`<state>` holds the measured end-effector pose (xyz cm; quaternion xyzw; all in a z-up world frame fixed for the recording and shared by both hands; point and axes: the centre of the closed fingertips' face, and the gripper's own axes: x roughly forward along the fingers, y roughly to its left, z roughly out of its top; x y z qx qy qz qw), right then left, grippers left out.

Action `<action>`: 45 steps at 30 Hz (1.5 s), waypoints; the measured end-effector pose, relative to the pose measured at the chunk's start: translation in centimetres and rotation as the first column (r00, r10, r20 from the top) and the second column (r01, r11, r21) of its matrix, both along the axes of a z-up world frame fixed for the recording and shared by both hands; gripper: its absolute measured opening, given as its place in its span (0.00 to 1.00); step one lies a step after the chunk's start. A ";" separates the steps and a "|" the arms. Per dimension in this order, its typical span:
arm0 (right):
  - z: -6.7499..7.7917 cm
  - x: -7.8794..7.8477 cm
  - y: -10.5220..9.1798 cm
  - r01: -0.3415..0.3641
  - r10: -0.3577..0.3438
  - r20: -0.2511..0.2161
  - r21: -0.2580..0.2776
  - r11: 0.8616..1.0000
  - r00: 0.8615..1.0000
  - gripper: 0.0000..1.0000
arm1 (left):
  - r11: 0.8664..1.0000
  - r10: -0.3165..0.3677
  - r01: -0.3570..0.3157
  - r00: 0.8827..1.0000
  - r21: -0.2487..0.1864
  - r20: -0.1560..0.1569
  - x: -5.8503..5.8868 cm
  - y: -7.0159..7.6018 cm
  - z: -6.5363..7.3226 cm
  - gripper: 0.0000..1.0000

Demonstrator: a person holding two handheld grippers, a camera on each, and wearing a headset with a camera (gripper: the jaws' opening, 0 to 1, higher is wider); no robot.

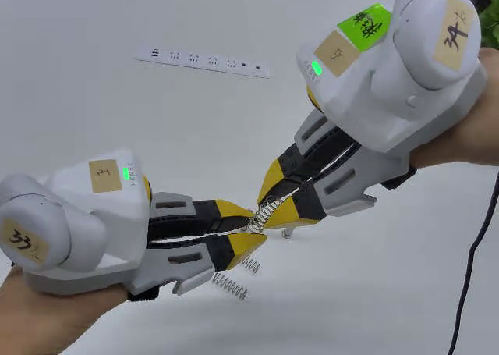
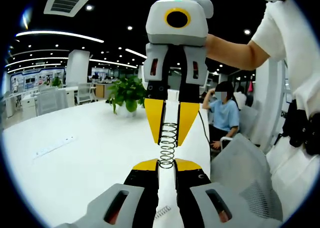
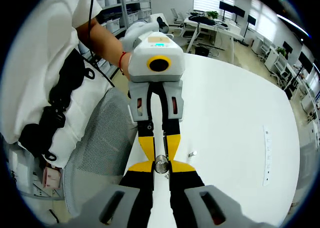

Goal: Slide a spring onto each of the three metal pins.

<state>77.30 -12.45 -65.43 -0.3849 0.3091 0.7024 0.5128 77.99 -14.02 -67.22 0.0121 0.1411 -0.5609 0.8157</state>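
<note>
Over the white table (image 1: 101, 121) the two grippers meet tip to tip. My right gripper (image 1: 269, 208) is shut on a steel spring (image 1: 263, 214), which I see end-on between its yellow tips (image 3: 160, 164). My left gripper (image 1: 256, 227) is shut on what looks like a thin metal pin, mostly hidden inside the spring. In the left gripper view the spring (image 2: 168, 138) runs from my left gripper (image 2: 166, 164) up into the right gripper (image 2: 168, 143). Two loose springs (image 1: 230, 285) (image 1: 251, 264) and another pin (image 1: 287, 232) lie on the table below.
A white power strip (image 1: 204, 62) lies at the far side of the table. A black cable (image 1: 468, 269) hangs at the right edge. A mesh chair (image 3: 100, 153) stands beside the table, and a potted plant (image 2: 125, 95) sits farther along it.
</note>
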 end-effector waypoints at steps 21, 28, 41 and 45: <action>-0.4 2.7 1.8 0.074 -0.075 0.024 0.030 0.997 0.997 0.12 | 0.986 0.156 -0.155 0.988 0.061 -0.015 0.8 6.3 -2.0 0.34; -2.3 4.9 3.0 0.105 -0.106 0.064 0.018 0.994 0.992 0.12 | 0.977 0.194 -0.192 0.981 0.094 -0.009 1.1 8.3 -2.6 0.44; -7.7 6.7 4.6 0.092 -0.087 0.082 -0.059 0.994 0.993 0.12 | 0.973 0.211 -0.209 0.977 0.102 -0.011 0.7 9.3 -3.4 0.61; -9.2 7.1 4.7 0.084 -0.077 0.081 -0.085 0.993 0.994 0.12 | 0.972 0.216 -0.213 0.976 0.100 -0.022 0.6 9.5 -3.7 0.64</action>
